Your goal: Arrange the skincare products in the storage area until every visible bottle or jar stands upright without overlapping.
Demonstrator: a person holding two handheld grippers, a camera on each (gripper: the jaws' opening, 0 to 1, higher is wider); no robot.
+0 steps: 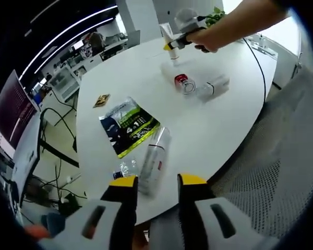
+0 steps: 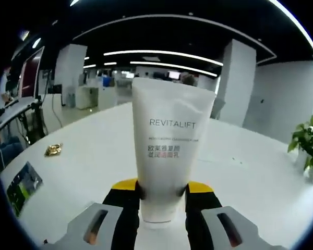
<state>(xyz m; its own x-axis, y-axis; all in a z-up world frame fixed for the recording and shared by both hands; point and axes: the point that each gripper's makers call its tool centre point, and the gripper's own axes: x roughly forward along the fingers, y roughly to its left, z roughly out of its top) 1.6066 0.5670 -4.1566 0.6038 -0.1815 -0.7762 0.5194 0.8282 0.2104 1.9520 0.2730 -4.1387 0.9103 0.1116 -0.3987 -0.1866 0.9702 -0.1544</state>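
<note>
Tube [image 2: 169,156]: white, printed REVITALIFT, standing cap-down on the white table [image 2: 94,156]; the right gripper view puts it dead centre, upright between the jaws. In the left gripper view the same tube [image 1: 167,34] is small and far off, at the far side of the table.
Right gripper [image 2: 161,194]: clamped on the tube low down, near the cap, yellow-tipped jaws pressing on either side. In the left gripper view this gripper [image 1: 173,48] is held by a person's hand [image 1: 206,37], arm reaching in from the upper right.
Left gripper [image 1: 158,182]: jaws apart, nothing between them; it hovers over the near table edge, just short of the bottle.
Bottle [image 1: 154,161]: pale, with a clear cap, lying on its side near the table edge, just beyond the left jaws.
Red-capped jar [image 1: 183,83]: lying tipped on the table middle, red end toward the far side.
Clear bottle [image 1: 214,87]: lying on its side just beside the jar, blurred; contents cannot be told.
Pouch [image 1: 128,126]: flat foil pack, green and dark print, lying beside the bottle; in the right gripper view it [image 2: 23,188] sits at the lower left.
Gold wrapper [image 1: 101,100]: small, flat, beyond the pouch; also at left in the right gripper view [image 2: 53,150].
Clear scrap [image 1: 125,169]: crumpled plastic touching the bottle's near end.
Cable [image 1: 261,62]: black, running across the table's right side.
Plant [image 2: 305,143]: green, potted, on the right.
Chair [image 1: 271,172]: grey mesh, beside the table.
</note>
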